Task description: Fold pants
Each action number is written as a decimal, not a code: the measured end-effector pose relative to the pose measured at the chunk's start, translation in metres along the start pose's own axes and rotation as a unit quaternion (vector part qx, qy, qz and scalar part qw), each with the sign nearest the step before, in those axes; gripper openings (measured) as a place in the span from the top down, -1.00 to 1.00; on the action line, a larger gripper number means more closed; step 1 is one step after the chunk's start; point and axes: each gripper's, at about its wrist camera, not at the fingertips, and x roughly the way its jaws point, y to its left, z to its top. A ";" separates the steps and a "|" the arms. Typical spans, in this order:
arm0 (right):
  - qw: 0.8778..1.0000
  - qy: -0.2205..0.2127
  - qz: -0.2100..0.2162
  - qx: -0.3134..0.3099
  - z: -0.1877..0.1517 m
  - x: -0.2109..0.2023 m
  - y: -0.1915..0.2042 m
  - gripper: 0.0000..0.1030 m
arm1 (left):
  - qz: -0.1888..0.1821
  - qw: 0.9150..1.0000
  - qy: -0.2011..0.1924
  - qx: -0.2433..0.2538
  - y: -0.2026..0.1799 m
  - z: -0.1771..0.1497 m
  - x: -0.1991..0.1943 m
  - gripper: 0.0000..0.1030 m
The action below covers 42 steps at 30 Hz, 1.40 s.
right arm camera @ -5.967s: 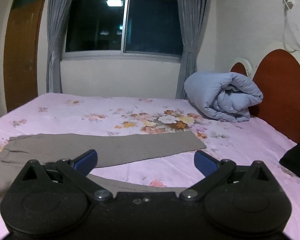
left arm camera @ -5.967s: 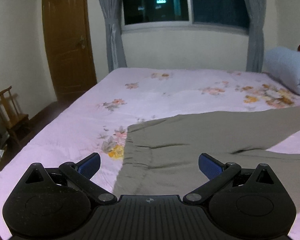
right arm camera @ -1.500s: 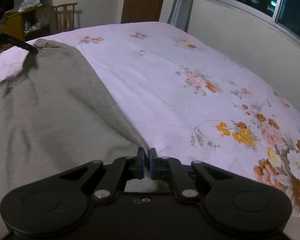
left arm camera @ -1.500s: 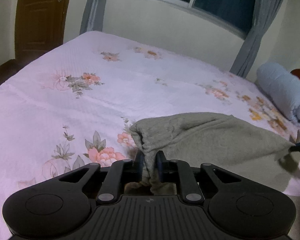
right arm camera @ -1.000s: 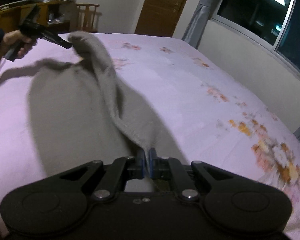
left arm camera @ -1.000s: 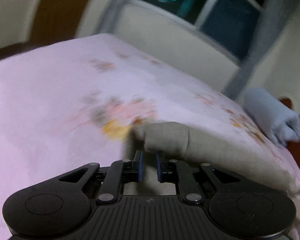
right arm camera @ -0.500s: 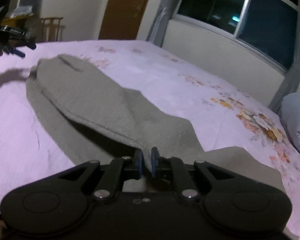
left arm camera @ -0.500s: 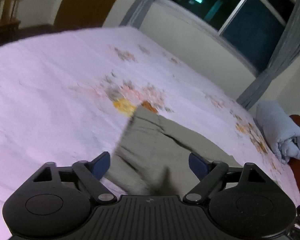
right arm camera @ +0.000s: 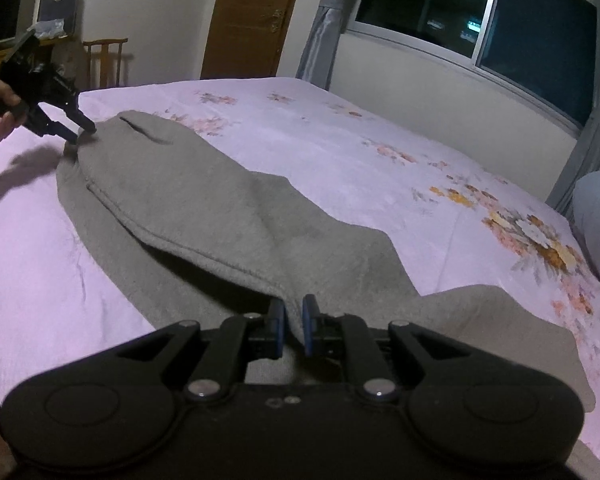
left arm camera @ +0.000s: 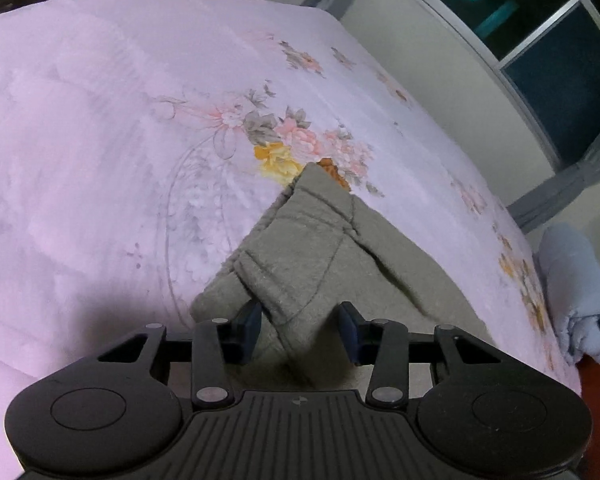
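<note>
The grey-brown pants (right arm camera: 188,200) lie folded lengthwise on the pink floral bed (right arm camera: 340,140), one leg laid over the other. Their waistband end (left arm camera: 300,240) shows in the left wrist view. My left gripper (left arm camera: 300,326) is open, its blue pads on either side of the waistband edge and just above it. It also shows at the far left of the right wrist view (right arm camera: 80,132). My right gripper (right arm camera: 291,326) is shut on the hem end of the upper leg, low over the bed.
A rolled blue duvet (left arm camera: 576,300) lies at the head of the bed by the red-brown headboard. A wooden door (right arm camera: 252,20), a chair (right arm camera: 104,60) and a curtained window (right arm camera: 480,12) stand beyond the bed.
The left gripper's jaws have narrowed and moved down closer to the waistband. The right gripper has kept its hold on the leg end and lowered it a little.
</note>
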 end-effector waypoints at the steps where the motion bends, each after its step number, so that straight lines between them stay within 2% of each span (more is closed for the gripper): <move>1: 1.000 0.000 0.001 -0.001 0.000 0.000 0.000 0.98 | 0.004 1.000 0.000 0.003 -0.001 0.000 0.002 0.16; 6: 1.000 0.007 0.003 0.004 -0.001 0.003 0.000 0.98 | 0.041 0.999 -0.005 0.018 -0.011 0.003 0.003 0.16; 10: 1.000 0.005 -0.002 0.012 -0.001 0.002 0.001 0.98 | 0.039 0.999 -0.013 0.025 -0.015 0.008 0.013 0.16; 13: 0.999 0.010 -0.012 0.029 -0.002 0.006 0.003 0.98 | 0.040 0.998 -0.014 0.050 -0.023 0.011 0.019 0.50; 16: 0.998 0.009 -0.016 0.052 0.001 0.004 0.003 1.00 | 0.027 0.997 -0.026 0.063 -0.026 0.012 0.004 0.59; 20: 0.997 -0.018 -0.027 0.063 0.009 -0.016 0.004 1.00 | -0.009 0.996 -0.045 0.071 -0.025 0.016 -0.027 0.60; 24: 0.996 -0.032 -0.026 0.076 0.011 -0.036 0.000 1.00 | -0.035 0.997 -0.038 0.056 -0.014 0.021 -0.042 0.60; 26: 0.997 -0.022 -0.022 0.067 0.007 -0.039 0.004 1.00 | -0.030 0.997 -0.021 0.066 -0.007 0.019 -0.037 0.60; 29: 0.999 0.014 -0.018 0.039 -0.013 -0.025 0.018 1.00 | 0.005 0.994 -0.007 0.109 0.003 0.001 -0.022 0.60; 32: 0.996 0.059 -0.015 0.069 -0.039 -0.006 0.021 1.00 | 0.005 0.993 -0.022 0.120 0.011 -0.013 -0.018 0.60; 35: 0.994 0.045 -0.024 0.099 -0.042 -0.015 0.017 1.00 | -0.003 0.990 -0.033 0.135 0.005 -0.008 -0.029 0.60; 39: 0.995 0.003 -0.035 0.089 -0.028 -0.038 0.019 1.00 | 0.000 0.987 -0.029 0.160 -0.004 -0.002 -0.031 0.60; 42: 0.995 0.013 -0.047 0.084 -0.023 -0.029 0.012 1.00 | 0.009 0.991 -0.007 0.133 0.002 0.001 -0.020 0.60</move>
